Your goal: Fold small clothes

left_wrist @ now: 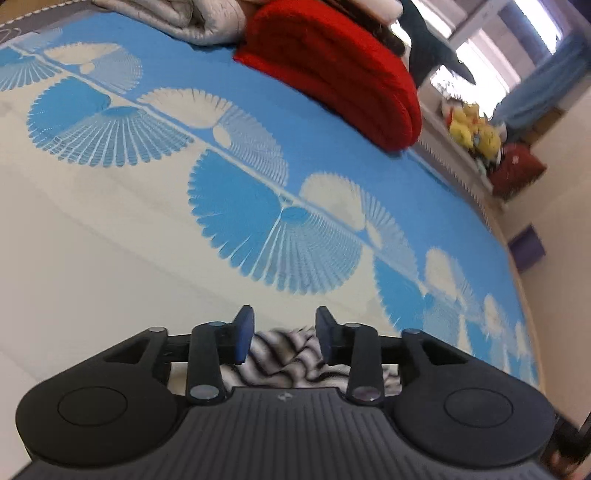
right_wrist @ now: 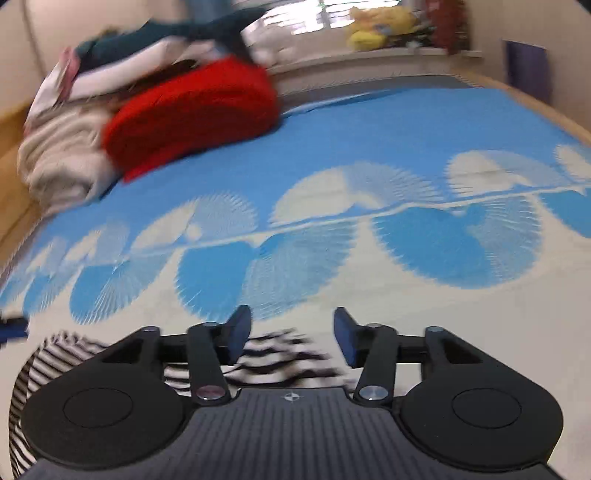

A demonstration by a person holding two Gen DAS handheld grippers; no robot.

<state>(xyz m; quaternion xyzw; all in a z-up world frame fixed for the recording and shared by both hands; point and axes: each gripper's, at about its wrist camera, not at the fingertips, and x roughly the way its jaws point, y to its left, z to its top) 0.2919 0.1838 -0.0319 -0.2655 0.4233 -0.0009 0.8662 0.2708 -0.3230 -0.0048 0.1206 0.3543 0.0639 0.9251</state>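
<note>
Both of my hand-held grippers hang over the bed with their jaws apart. On my left hand-held gripper (left_wrist: 283, 334) the blue pads stand either side of the striped garment (left_wrist: 291, 363), which shows in the gap and below it; I cannot tell whether a pad touches the cloth, since the black body hides most of it. My right hand-held gripper (right_wrist: 293, 334) is spread wider, and the same black-and-white cloth (right_wrist: 280, 360) lies blurred under it, running off to the left behind the body and cut by the near edge. Farther off on the blue and cream bedspread (left_wrist: 110, 229) sit a folded red blanket (left_wrist: 332, 66) and a pale quilt (left_wrist: 192, 18), both partly cropped. Yellow soft toys (left_wrist: 472, 127) by the window are too smeared to make out.
</note>
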